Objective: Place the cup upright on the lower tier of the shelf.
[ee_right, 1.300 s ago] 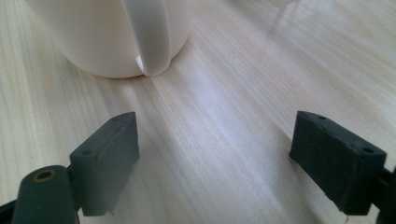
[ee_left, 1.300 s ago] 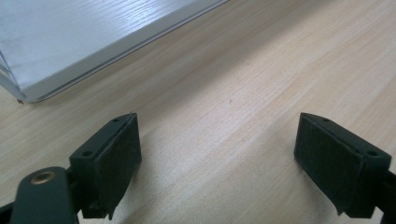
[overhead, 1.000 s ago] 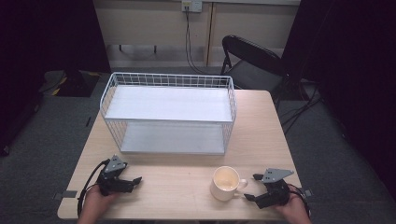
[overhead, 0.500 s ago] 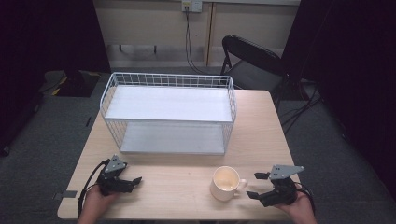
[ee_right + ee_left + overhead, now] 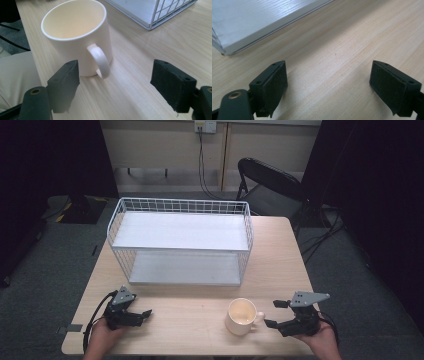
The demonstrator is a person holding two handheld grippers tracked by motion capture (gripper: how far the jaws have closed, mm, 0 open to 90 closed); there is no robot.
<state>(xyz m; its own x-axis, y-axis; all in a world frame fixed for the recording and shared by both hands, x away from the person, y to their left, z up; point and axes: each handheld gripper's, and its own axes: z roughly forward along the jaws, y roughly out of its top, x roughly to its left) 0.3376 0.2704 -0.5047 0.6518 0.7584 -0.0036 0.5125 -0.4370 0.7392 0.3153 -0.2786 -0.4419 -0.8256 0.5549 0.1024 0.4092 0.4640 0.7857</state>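
The right tool (image 5: 272, 313) is sitting low over the near right part of the surface (image 5: 190, 325), in the person's right hand (image 5: 320, 340). Its two black jaws are standing wide apart, though they have just been closing a little, and nothing is pinched between them. In the right gripper view the tool (image 5: 115, 82) is pointing at the handle (image 5: 99, 60) of the cream mug (image 5: 76, 37). The handle is sticking out toward the gap between the jaws, but the pads (image 5: 65, 80) are not touching it yet.

The mug (image 5: 241, 316) is standing upright on the wood, just beside the right tool, with its handle turned toward that tool. It looks empty inside.

The left tool (image 5: 142, 314) is resting near the left front corner in the left hand (image 5: 102, 340). Its jaws are also standing wide open with only bare wood between them, as the left gripper view (image 5: 328, 82) is showing.

Farther back, the white wire shelf rack (image 5: 182, 242) is standing in the middle of the surface, well apart from the mug. Both of its boards are bare.

So I think the work is only starting. The mug is not being held yet. Grabbing it, lifting it, and most likely setting it in the rack are all still to do.
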